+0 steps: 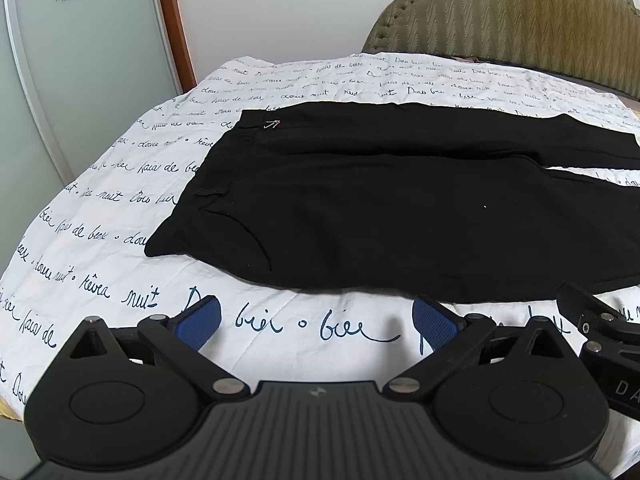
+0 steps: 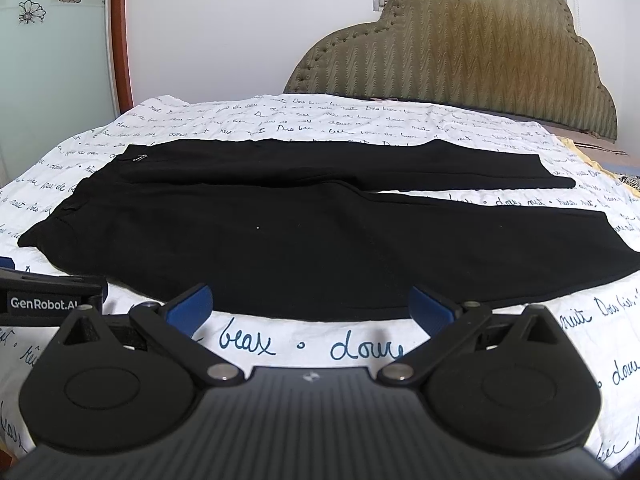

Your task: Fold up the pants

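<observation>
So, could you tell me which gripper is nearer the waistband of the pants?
Left. The left gripper hovers open off the near edge of the pants toward the waistband; the right gripper, also open, sits further toward the legs.

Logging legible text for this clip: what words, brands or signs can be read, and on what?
"GenRobot.AI" (end cut off): left tongs body, seen from right wrist.
"DA" (cut off): right tongs body, seen from left wrist.
"bien", "doux", "nuit", "rêves", "Dors", "faire de": script printed on bedspread.
Farther rows of script: too small to read.
</observation>
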A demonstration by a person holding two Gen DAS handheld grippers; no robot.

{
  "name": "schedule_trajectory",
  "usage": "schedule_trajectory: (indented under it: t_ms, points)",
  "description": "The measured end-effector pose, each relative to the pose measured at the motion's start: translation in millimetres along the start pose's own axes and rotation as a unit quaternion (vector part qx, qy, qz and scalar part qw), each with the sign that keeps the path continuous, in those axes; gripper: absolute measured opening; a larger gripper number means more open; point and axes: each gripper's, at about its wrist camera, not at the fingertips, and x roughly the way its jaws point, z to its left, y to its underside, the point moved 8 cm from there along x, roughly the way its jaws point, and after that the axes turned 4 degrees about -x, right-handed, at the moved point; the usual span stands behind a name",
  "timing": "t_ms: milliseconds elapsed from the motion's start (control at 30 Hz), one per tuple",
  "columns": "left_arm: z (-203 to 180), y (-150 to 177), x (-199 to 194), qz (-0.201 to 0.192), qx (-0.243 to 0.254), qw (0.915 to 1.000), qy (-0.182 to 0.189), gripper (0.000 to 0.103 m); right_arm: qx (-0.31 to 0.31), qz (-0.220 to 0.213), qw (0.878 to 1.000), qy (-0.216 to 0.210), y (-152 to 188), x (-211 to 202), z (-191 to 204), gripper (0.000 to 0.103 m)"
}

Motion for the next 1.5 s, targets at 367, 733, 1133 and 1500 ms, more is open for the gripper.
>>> schedule_trajectory:
  t_ms: [367,733,1133,1500]
  points:
    - [1.1,0.3,-0.8,0.001,-0.001,1.0,0.0,0.103,-0.005,0.002,1.0,-0.001,0.6,1.1,2.5,0.103]
    - [2.0,1.3,-0.1,0.002,-0.001,1.0,0.0,0.103,-0.006,0.003,1.0,-0.002,2.2,1.1,2.7,0.103]
    - [1.9,3.3,4.0,0.006,-0.002,1.0,0.0,0.103,-0.008,0.008,1.0,-0.003,4.7,3.8,5.0,0.103]
    - [2.3,3.5,7.3,0.005,0.0,1.0,-0.003,0.103,-0.019,0.011,1.0,-0.016,4.6,4.7,9.6,0.103]
